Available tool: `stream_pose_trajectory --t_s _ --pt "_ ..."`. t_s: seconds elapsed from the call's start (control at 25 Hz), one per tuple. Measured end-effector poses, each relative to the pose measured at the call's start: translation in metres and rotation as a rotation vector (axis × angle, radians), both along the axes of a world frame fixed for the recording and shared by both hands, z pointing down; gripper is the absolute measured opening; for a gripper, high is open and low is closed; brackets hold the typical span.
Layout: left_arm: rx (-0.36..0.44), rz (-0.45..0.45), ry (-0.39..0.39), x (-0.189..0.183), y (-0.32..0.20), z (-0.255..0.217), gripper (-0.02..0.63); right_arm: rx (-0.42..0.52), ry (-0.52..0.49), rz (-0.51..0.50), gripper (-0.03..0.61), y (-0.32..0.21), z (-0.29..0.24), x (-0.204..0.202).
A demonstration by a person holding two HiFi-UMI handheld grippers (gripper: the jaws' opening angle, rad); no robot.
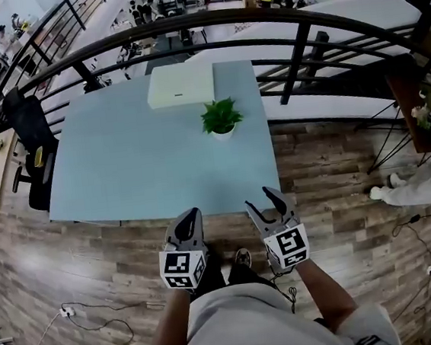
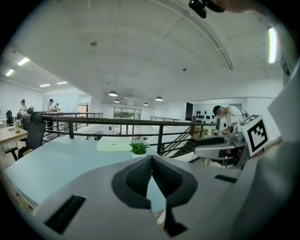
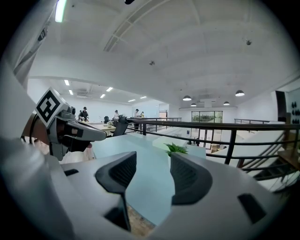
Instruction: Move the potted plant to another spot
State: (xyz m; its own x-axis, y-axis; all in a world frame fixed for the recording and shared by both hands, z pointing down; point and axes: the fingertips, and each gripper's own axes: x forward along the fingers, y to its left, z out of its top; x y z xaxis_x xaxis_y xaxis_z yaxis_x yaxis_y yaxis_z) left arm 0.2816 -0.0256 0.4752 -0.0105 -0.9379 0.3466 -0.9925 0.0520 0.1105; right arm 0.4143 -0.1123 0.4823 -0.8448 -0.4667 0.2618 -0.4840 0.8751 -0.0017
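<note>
Head view places potted plant (image 1: 221, 119) on table (image 1: 123, 170); gripper views reveal left hand-held gripper (image 2: 151, 159) closed, right hand-held gripper (image 3: 153, 158) parted, empty.

Potted plant (image 1: 221, 119) on table (image 1: 123, 170); left tool (image 1: 193, 211), right tool (image 1: 258, 198) at edge

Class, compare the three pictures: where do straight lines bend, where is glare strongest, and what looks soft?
Head view: fisheye bows the railing and floor planks; even light, potted plant sharp. Left gripper view: black corners, a strip light blown out upper right, the left gripper's body soft. Right gripper view: same dark corners, a strip light glaring upper left.
</note>
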Motion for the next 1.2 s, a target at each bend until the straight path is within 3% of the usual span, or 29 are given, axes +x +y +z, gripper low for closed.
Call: stream_pose_trajectory --t_s 0.32,0.6,0.8,1.04,1.2 --pt "0.000 0.045 0.020 -0.033 -0.049 0.010 0.012 -0.012 0.022 0.022 0.236 -0.032 0.008 -0.031" --pt "0.012 0.115 0.035 -0.092 -0.098 0.007 0.012 -0.004 0.030 0.086 0.253 -0.069 0.005 -0.073" --pt "-0.002 0.194 0.048 -0.124 -0.122 0.016 0.012 -0.055 0.061 0.152 0.271 -0.080 0.021 -0.098" --pt "-0.041 0.284 0.062 -0.140 -0.138 0.042 0.012 -0.091 0.099 0.237 0.284 -0.084 0.047 -0.112" --pt "-0.086 0.300 0.075 -0.137 -0.149 0.061 0.012 -0.103 0.131 0.232 0.285 -0.093 0.060 -0.116"
